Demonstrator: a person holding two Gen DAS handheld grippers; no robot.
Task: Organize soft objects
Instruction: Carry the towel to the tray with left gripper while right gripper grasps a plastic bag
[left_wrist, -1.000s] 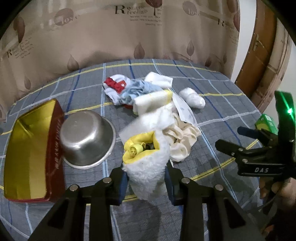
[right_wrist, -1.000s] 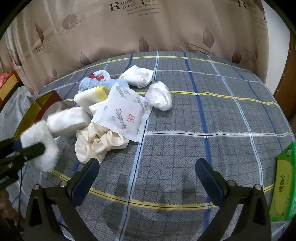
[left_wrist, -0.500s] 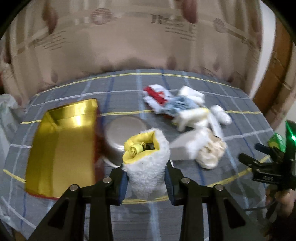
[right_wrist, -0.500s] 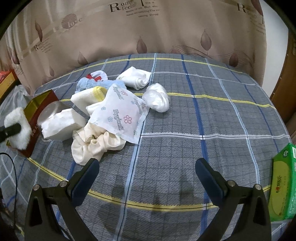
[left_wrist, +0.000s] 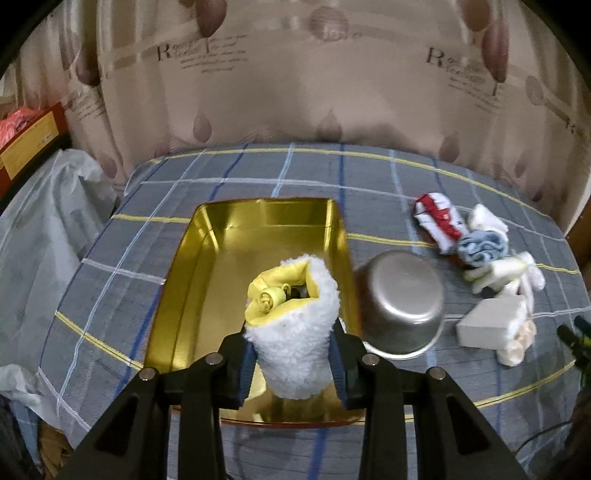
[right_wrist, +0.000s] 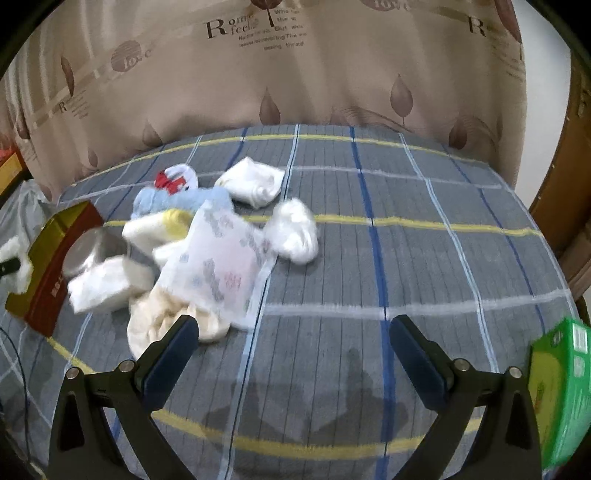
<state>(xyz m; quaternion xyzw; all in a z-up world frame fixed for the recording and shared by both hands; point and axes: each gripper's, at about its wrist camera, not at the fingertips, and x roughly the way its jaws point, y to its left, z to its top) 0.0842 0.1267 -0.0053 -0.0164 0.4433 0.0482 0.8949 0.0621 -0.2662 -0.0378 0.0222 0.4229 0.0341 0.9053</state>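
Left wrist view: my left gripper (left_wrist: 293, 363) pinches a fluffy white roll with yellow lining (left_wrist: 295, 325), held above the shiny gold tray (left_wrist: 207, 266) on the checked grey table (left_wrist: 110, 295). Just right of the tray sits an upturned steel bowl (left_wrist: 400, 299), then a heap of socks and cloths (left_wrist: 480, 254). On the right wrist view, my right gripper (right_wrist: 295, 349) gapes wide and empty near the cream cloth (right_wrist: 155, 325) and a printed soft packet (right_wrist: 221, 266); a green box (right_wrist: 561, 391) stands far right.
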